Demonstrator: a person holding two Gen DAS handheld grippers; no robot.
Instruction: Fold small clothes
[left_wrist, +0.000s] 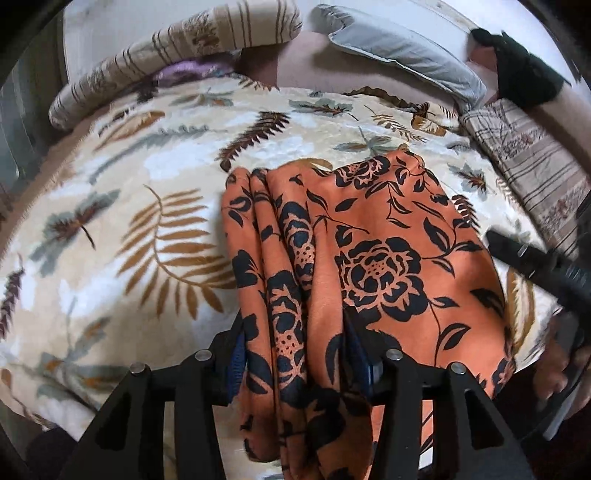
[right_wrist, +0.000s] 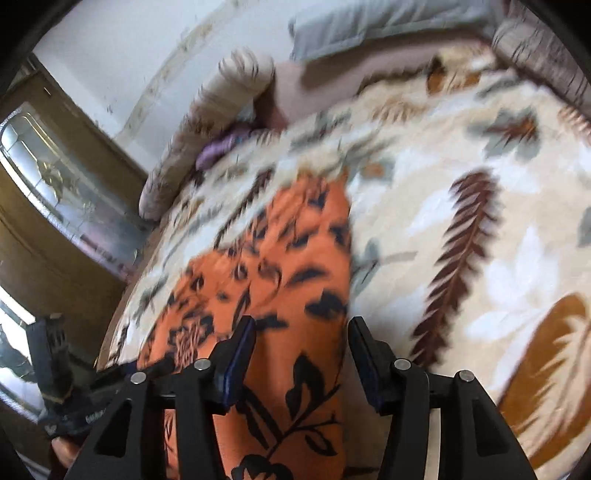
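One orange floral garment (left_wrist: 369, 258) between two parted hand-held grippers (left_wrist: 295, 354) (right_wrist: 303, 354), unclamped.

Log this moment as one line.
stage: folding | cloth: orange flowered, bunched folds, on blanket | left hand-held gripper: open, cloth between fingers | right hand-held gripper: open over cloth edge

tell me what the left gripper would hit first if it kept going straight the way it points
Most likely the orange floral cloth: it already lies bunched between the left gripper fingers and stretches ahead over the leaf-print blanket. Depth is hard to judge through the fisheye.
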